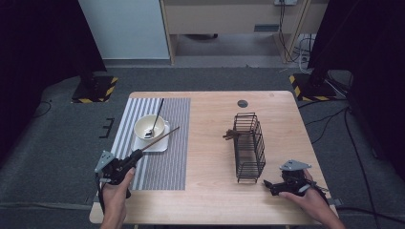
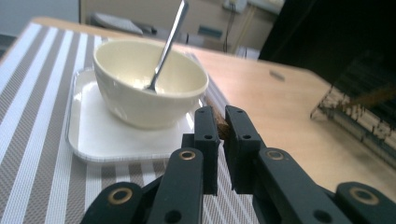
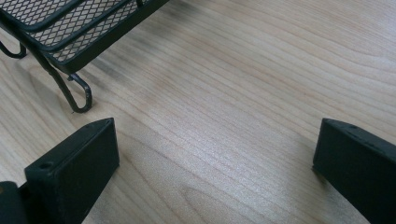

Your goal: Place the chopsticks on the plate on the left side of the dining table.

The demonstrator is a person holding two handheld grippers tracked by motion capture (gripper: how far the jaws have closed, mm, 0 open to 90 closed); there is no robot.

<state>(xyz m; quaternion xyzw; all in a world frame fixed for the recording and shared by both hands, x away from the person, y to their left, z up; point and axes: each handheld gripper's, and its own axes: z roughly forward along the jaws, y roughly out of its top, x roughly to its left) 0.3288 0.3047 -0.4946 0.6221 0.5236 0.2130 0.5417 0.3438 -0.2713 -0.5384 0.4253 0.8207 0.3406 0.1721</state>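
Chopstick [image 1: 157, 139]: a thin brown stick, dark and slender, clamped at its near end between my left jaws and slanting away toward two o'clock, its far tip reaching past the bowl's right side above the plate's corner.
Left gripper [image 2: 222, 128]: my jaws are closed down on the stick; in the left gripper view a stub of brown shows in the narrow slit between them.
Left hand [image 1: 114, 191]: I hold this gripper over the near edge of the mat, at about seven o'clock on the table.
Bowl [image 2: 149, 81]: cream, round, glossy, just beyond my left jaws at eleven o'clock.
Spoon [image 2: 168, 42]: metal, standing in the bowl, handle leaning up toward one o'clock.
Plate [image 2: 93, 135]: white, square with rounded corners, under the bowl.
Mat [image 1: 167, 157]: grey and white stripes, lying on the table's left half.
Right gripper [image 3: 215, 158]: my jaws stand wide apart, bare wood between them, nothing held.
Right hand [image 1: 308, 200]: at roughly five o'clock on the table, near its front edge.
Wire basket [image 1: 249, 145]: black, long, just beside my right gripper at eleven o'clock; one curled foot shows near my jaw in the right gripper view. Brown sticks [image 1: 231, 135] poke out of its left side.
Table [image 1: 210, 191]: pale wood with visible grain.
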